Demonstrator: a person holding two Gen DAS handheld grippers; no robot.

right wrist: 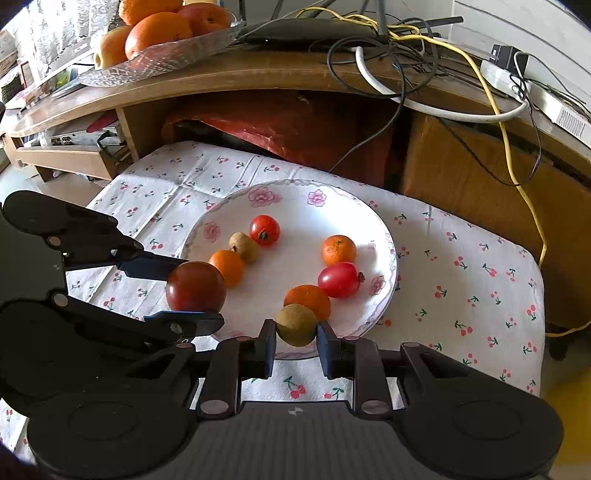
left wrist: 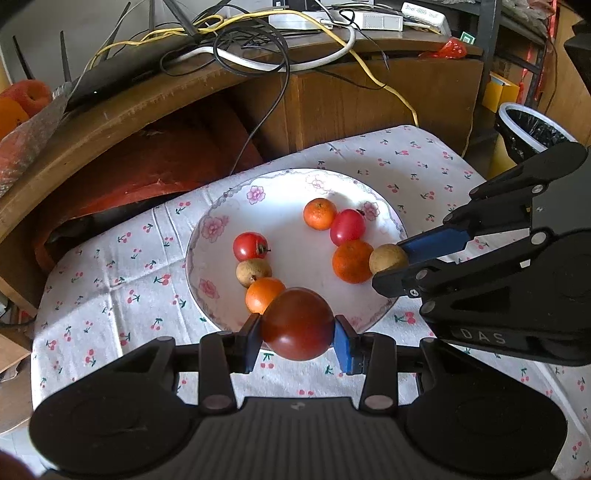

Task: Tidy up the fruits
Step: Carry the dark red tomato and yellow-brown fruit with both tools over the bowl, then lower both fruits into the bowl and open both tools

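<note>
A white floral plate (left wrist: pixel 221 225) (right wrist: pixel 295 195) lies on a cherry-print cloth. My left gripper (left wrist: pixel 297 338) (right wrist: pixel 184 291) is shut on a dark red tomato (left wrist: pixel 297 323) (right wrist: pixel 195 286) over the plate's near-left rim. My right gripper (right wrist: pixel 297 341) (left wrist: pixel 391 264) is shut on a tan longan (right wrist: pixel 296 325) (left wrist: pixel 388 258) at the plate's right side. On the plate one line holds a red tomato (left wrist: pixel 249 245), a longan (left wrist: pixel 253 272) and a small orange (left wrist: pixel 263 294). Another line holds an orange (left wrist: pixel 319 213), a red tomato (left wrist: pixel 347 226) and an orange (left wrist: pixel 351 261).
A wooden desk (left wrist: pixel 110 122) with tangled cables (left wrist: pixel 251 44) and a router rises behind the small table. A tray of large oranges (right wrist: pixel 159 33) sits on the desk. A lined bin (left wrist: pixel 528 129) stands at the right. The cloth (right wrist: pixel 480 280) has bare room right of the plate.
</note>
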